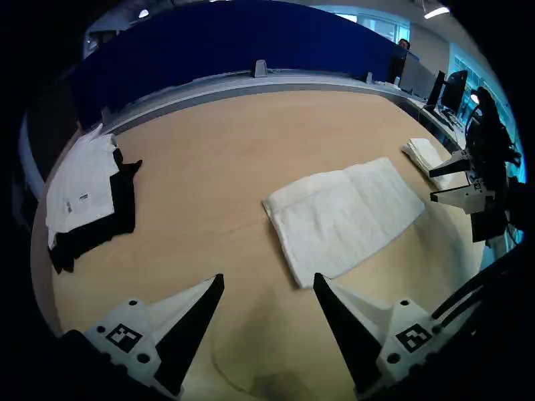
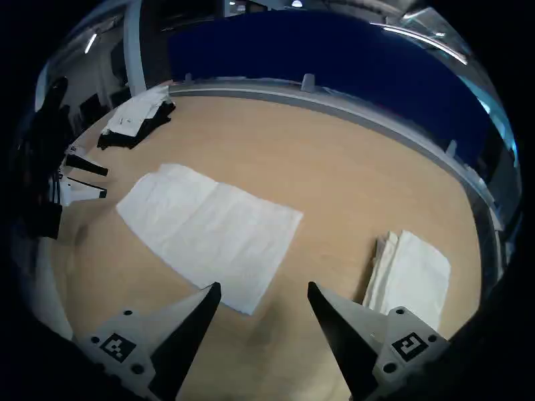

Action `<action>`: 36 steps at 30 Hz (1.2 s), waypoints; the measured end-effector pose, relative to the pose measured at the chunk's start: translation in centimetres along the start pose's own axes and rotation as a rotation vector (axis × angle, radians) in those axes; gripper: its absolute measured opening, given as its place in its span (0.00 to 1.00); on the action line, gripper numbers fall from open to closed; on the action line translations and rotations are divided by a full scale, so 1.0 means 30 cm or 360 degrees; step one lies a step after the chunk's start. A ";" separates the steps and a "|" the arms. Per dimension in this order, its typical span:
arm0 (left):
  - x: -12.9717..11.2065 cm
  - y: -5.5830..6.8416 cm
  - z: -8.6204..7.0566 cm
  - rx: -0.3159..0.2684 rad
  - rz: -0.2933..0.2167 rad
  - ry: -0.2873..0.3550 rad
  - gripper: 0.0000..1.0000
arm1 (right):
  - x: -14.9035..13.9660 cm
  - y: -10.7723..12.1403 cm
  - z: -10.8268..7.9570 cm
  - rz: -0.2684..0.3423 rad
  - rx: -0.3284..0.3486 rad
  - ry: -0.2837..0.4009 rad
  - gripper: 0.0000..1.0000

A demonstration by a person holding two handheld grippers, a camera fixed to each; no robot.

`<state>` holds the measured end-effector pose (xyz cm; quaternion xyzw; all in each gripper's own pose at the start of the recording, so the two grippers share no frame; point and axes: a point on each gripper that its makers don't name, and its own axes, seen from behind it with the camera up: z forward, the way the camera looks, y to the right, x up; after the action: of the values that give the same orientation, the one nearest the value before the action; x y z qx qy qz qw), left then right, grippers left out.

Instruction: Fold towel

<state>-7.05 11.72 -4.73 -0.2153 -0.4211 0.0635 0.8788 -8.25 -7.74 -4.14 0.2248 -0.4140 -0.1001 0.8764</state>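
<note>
A white terry-cloth towel [image 1: 344,217] lay spread flat near the middle of the pale wood-grain desk [image 1: 234,147]. It was a long rectangle with a faint crease running across it. Its looped pile looked matte and slightly nubbly against the smooth desk top.

The left claw [image 1: 267,277] hovered above the desk just short of the towel's nearest corner, its black-edged fingers spread wide and holding nothing. The right claw [image 2: 263,286] faced the towel from the opposite side, also wide and empty, its tips just above the near edge.

Judged by its look, the towel would be light, soft and limp. It would sag from any held point and drag a little on the wood rather than slide freely. Nothing about it seemed fragile or slippery. The best places to take hold were probably the two corners of one short edge, one per claw. Each pinch would need to go through all the layers so the edge could lift evenly and carry over to the far edge.

Just beside the right claw sat a neatly folded white towel stack [image 2: 411,274]. A loose heap of white and black cloth [image 1: 87,194] lay well apart, near the dark blue fabric partition [image 1: 234,40].
</note>
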 end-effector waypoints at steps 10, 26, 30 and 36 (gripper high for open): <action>-0.088 -0.046 -0.097 0.0099 -0.0112 0.0013 1.00 | -0.033 -0.024 -0.002 -0.0134 0.0078 -0.0061 1.00; -0.316 -0.069 -0.274 0.0249 -0.0281 -0.0017 1.00 | -0.084 -0.070 0.021 -0.0329 0.0179 -0.0168 0.99; -0.364 -0.066 -0.306 0.0268 -0.0302 -0.0033 1.00 | -0.097 -0.071 0.029 -0.0353 0.0189 -0.0190 0.98; -0.404 -0.065 -0.334 0.0291 -0.0350 -0.0040 1.00 | -0.117 -0.068 0.042 -0.0359 0.0202 -0.0218 0.91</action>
<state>-7.21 3.18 -18.06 -0.0861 -0.4455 0.0076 0.8911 -11.44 -8.66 -6.80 0.3175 -0.4506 -0.1866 0.8132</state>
